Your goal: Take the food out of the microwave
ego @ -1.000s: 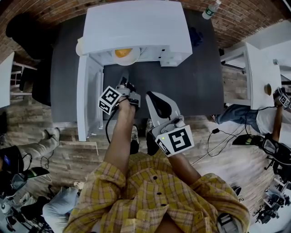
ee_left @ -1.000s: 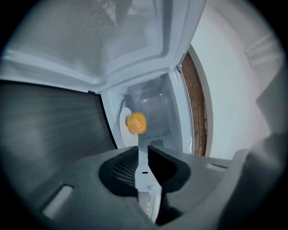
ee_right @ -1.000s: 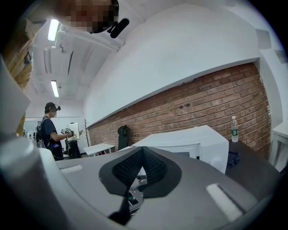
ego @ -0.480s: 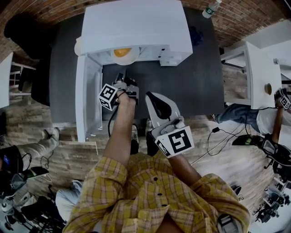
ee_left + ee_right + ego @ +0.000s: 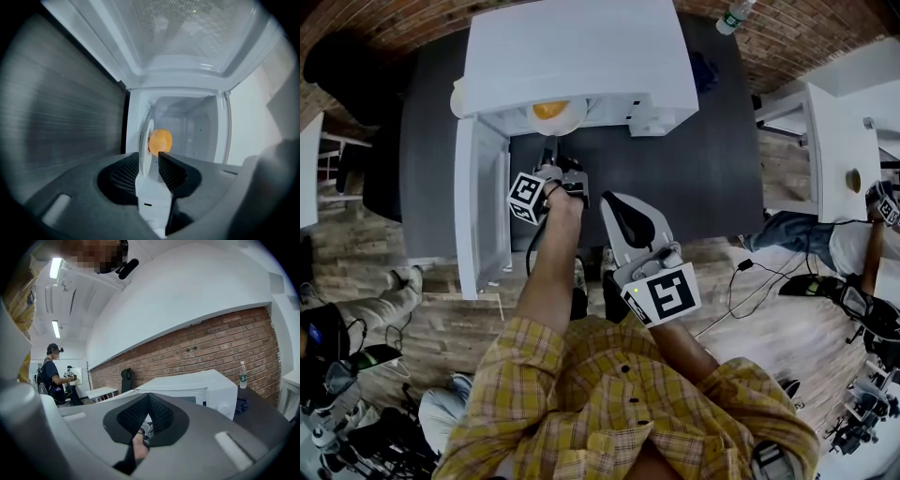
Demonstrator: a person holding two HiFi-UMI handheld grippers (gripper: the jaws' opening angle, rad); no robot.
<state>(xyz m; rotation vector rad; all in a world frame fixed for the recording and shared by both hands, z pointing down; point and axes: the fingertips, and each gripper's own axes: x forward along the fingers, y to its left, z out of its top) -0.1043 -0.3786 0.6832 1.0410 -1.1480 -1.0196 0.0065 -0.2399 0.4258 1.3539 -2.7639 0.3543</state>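
**Left gripper at plate, right parked**

Microwave door hangs open on the left. My left gripper is at the cavity mouth. Its jaws have just been opening, with the plate rim in the gap, unpinched. Food is on the plate, inside. Right gripper sits nearer, closed and empty.

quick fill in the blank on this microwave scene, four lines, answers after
The microwave door stands ____.
The orange food sits on a white ____ inside the microwave.
A plastic water ____ stands at the dark table's far corner.
The wall behind the table is built of ____.
Answers: open; plate; bottle; brick.
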